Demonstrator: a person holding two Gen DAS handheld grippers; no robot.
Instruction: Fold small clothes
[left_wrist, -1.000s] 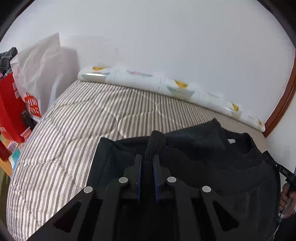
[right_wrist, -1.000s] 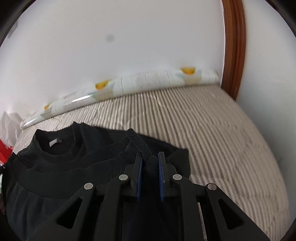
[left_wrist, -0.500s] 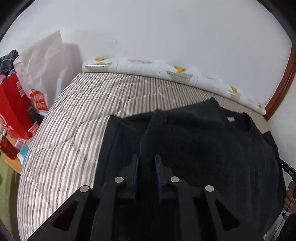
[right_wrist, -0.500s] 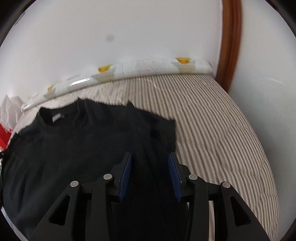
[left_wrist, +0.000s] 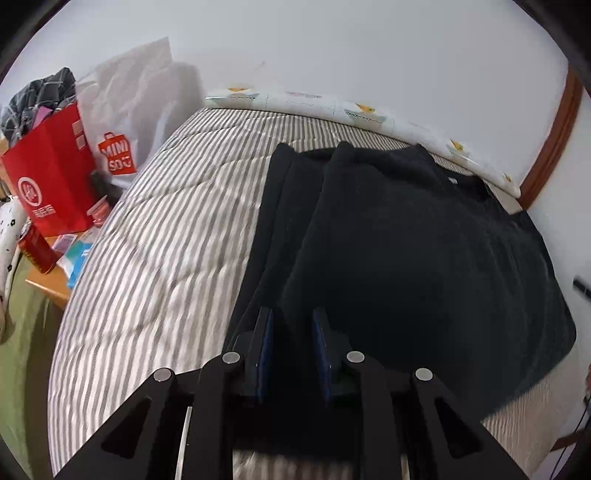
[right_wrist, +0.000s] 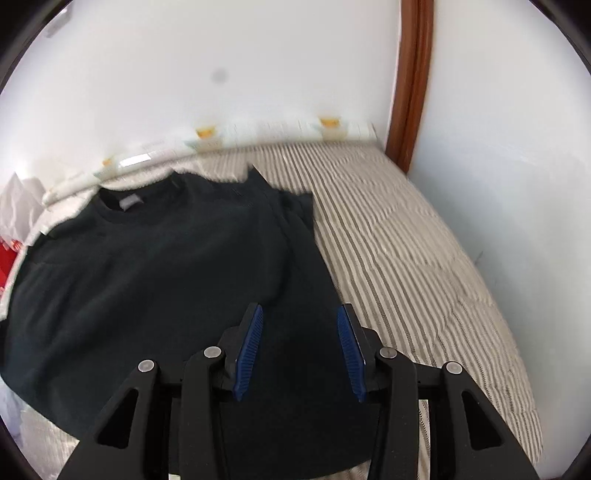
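We see a bed with a grey-striped quilt (left_wrist: 155, 236) against a plain white wall (left_wrist: 369, 55). A brown wooden frame (right_wrist: 413, 85) rises at the far right; bags crowd a wooden side table (left_wrist: 48, 291) at left.

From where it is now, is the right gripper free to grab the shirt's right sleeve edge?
Probably yes. The right gripper is open above the black shirt, and the sleeve edge lies flat ahead on the striped bedcover, uncovered.
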